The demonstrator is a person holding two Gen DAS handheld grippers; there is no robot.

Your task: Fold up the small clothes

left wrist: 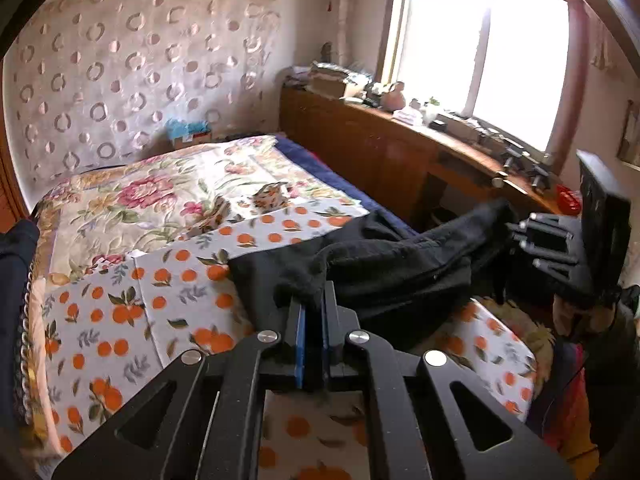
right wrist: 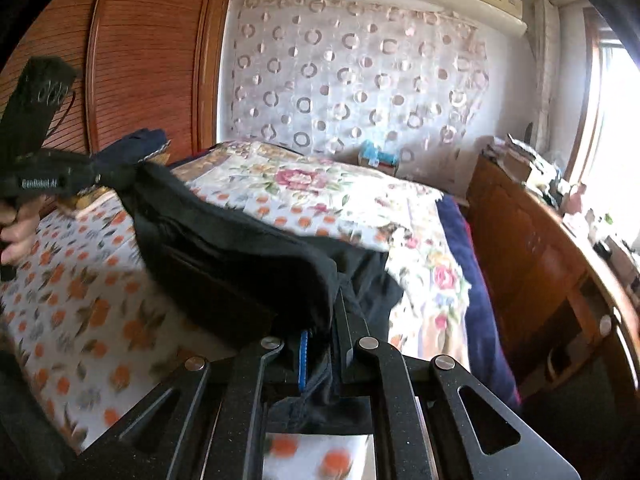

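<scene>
A black garment [left wrist: 400, 264] hangs stretched between my two grippers above the bed. In the left wrist view my left gripper [left wrist: 313, 298] is shut on one bunched corner of it, blue pads close together. The right gripper [left wrist: 511, 229] grips the far end at the right. In the right wrist view the right gripper [right wrist: 325, 322] is shut on the black garment [right wrist: 240, 248], with cloth bunched between its fingers. The left gripper [right wrist: 130, 174] holds the other end at the left, carried by a person's hand [right wrist: 16, 232]. The garment sags in the middle and partly rests on the bed.
The bed has an orange-print sheet [left wrist: 120, 312] in front and a floral quilt [left wrist: 160, 196] behind. A dark blue cloth [right wrist: 468, 280] lies along the bed's window side. A cluttered wooden cabinet [left wrist: 380, 152] runs under the window. A wooden wardrobe [right wrist: 144, 60] stands at the left.
</scene>
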